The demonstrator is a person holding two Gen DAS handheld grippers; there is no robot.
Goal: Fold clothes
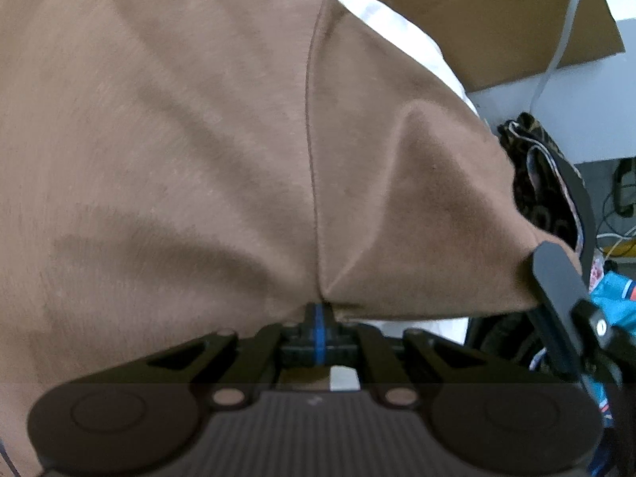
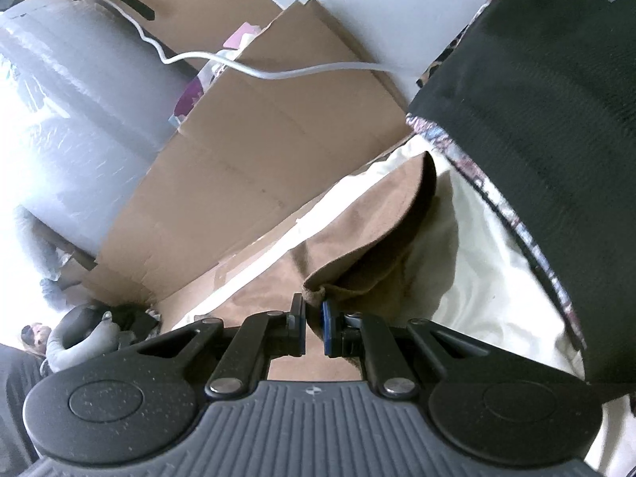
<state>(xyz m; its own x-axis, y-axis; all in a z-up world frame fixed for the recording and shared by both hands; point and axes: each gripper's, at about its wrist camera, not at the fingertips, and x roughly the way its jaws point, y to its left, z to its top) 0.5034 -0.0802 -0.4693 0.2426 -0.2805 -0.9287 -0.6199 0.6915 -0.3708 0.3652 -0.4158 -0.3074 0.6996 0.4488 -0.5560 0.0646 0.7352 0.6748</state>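
— From the left wrist view, what have they got?

— The left gripper (image 1: 318, 310) is pinched tight on the brown garment (image 1: 179, 139), right at a seam, so the cloth fans out from the jaws and fills nearly the whole view. The right gripper's finger (image 1: 556, 274) shows at the far corner of the same edge.

— How will it handle?

— Soft and light, I'd say, a thick knit that drapes and creases. It looks unlikely to slip, but it will sag between the two holds.

— And the right wrist view?

— The right gripper (image 2: 314, 310) is nearly closed on a rolled hem of the brown cloth, which lies over the white bedding (image 2: 477, 258), beside a dark patterned garment (image 2: 536, 119) and flattened cardboard (image 2: 258, 159).

— Best places to hold?

— Hems and seams, probably: thicker there.
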